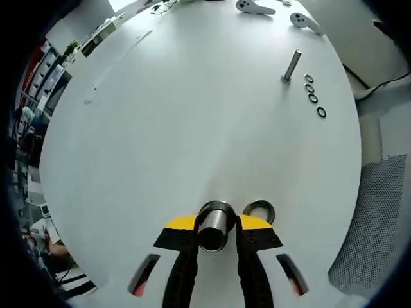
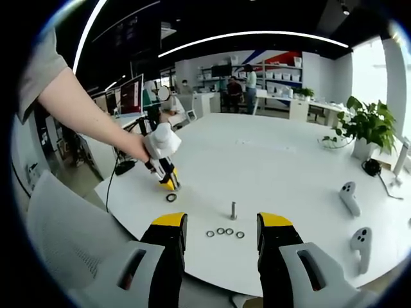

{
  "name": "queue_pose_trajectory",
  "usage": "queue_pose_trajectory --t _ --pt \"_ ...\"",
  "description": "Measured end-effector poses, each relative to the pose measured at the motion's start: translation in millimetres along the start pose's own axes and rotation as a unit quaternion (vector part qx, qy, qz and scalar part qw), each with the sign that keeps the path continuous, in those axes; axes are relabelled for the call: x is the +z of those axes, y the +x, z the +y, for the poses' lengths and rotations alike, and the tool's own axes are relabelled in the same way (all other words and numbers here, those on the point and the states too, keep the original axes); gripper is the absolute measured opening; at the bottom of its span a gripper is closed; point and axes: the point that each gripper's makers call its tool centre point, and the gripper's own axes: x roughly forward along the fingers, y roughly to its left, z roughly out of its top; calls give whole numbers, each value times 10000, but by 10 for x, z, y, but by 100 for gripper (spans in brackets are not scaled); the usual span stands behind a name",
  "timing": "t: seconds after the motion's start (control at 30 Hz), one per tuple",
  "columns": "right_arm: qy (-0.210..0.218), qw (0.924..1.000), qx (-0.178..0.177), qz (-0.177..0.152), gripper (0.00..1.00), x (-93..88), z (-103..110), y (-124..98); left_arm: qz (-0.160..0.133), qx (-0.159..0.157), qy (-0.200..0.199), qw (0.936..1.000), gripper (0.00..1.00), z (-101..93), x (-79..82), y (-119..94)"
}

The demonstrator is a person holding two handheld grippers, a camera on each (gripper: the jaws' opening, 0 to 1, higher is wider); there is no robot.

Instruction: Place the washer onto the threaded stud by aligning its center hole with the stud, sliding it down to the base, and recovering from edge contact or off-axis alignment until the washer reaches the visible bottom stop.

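Note:
My left gripper (image 1: 217,226) is shut on a short metal stud (image 1: 214,221) with a dark ring at its far end, low over the white table. A dark washer (image 1: 259,208) lies flat on the table just right of that jaw tip. Far off, a second stud (image 1: 292,64) stands upright with a row of several small washers (image 1: 313,98) beside it. In the right gripper view that upright stud (image 2: 233,210) stands beyond my open right gripper (image 2: 221,247), with the washer row (image 2: 225,232) in front of it. A person's hand holds the left gripper (image 2: 168,181) near the lone washer (image 2: 171,197).
The round white table (image 1: 192,128) has two white hand controllers at its far side (image 1: 253,8), seen at the right in the right gripper view (image 2: 349,196). A mesh chair back (image 1: 376,212) stands by the table edge. A potted plant (image 2: 369,125) stands behind.

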Motion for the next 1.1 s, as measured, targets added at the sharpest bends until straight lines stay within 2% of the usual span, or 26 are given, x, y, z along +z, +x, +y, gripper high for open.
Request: queue_pose_trajectory --t 0.1,0.17,0.27,0.37,0.5,0.77,0.93,1.1 --pt "-7 10000 -3 10 46 -6 0 1 -46 17 41 10000 22 35 -13 27" --pt "-7 10000 2 -2 46 0 4 0 -42 10 -130 9999 22 48 -24 21" --pt "-3 10000 8 -8 46 4 6 0 -188 36 -442 9988 26 57 -7 -19" --pt "-24 10000 31 -10 46 7 18 1 -247 141 -409 9988 28 71 -30 -89" --pt "-26 10000 42 -25 46 12 17 2 -188 174 -524 9983 29 98 -143 -134" --pt "-33 10000 78 -53 46 22 34 -7 -166 129 -849 9962 27 -111 -316 -217" --pt "-10 9999 82 -74 46 24 31 -11 -210 64 -985 9949 27 -164 -321 -192" --pt "-20 9999 89 -92 46 32 35 -13 -382 -46 -1477 9883 27 -199 -247 -149"
